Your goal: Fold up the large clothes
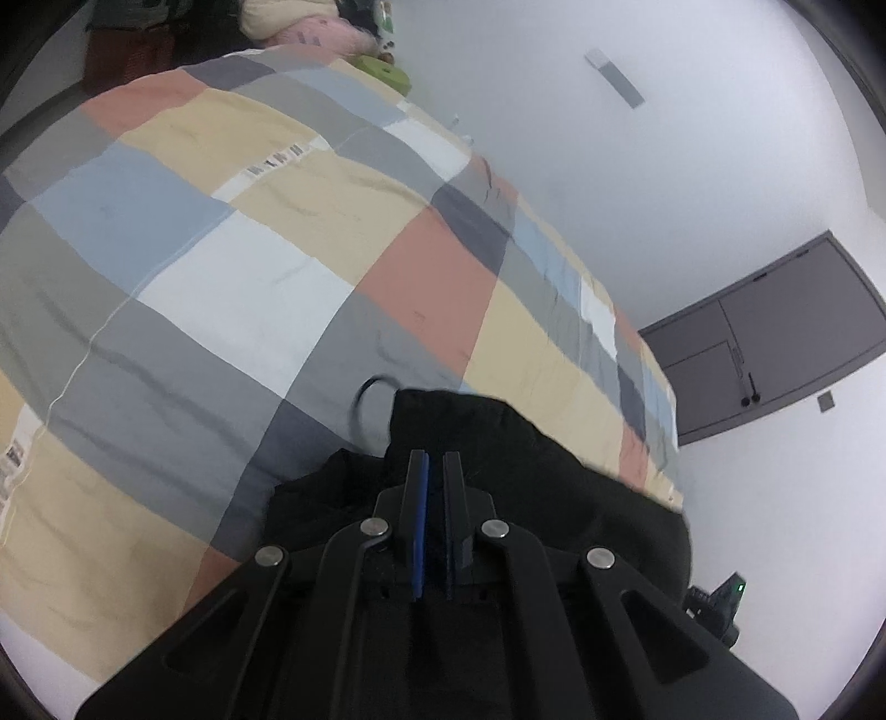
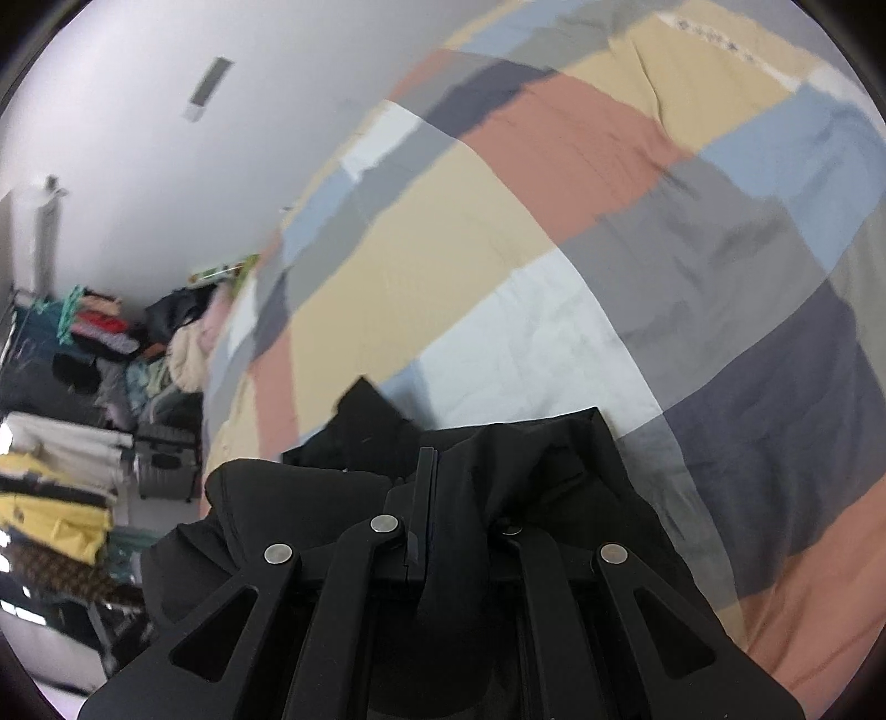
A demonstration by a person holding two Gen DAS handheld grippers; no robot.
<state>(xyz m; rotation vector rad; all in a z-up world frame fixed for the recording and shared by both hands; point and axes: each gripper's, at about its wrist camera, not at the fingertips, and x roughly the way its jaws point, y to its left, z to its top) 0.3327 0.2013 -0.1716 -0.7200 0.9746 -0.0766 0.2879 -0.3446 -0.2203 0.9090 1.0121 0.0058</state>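
The black garment is hard to read in both views: it is dark, bunched, and its lower part is hidden under the gripper bodies, so I cannot tell what kind of clothing it is. It is at the near edge of the bed, over the checked cover, and it is partly lifted.

In the left wrist view, the left gripper has its fingers together, with only a thin line between them. Black cloth lies just in front of them and around them, but whether a fold is really pinched there I cannot tell. A thin dark loop stands out of the garment on the left; it is blurred. At the right, the bed ends close to a white wall, where a grey door is seen. Pillows at the far end are cut off by the picture edge.

In the right wrist view, the right gripper has its fingers clamped on the garment; the cloth covers the right finger completely and hangs over the linkage. At the left of this view only, a pile of clothes and a grey suitcase stand on the floor beside the bed. The cover beyond the garment is flat and open, with wide room to the right.
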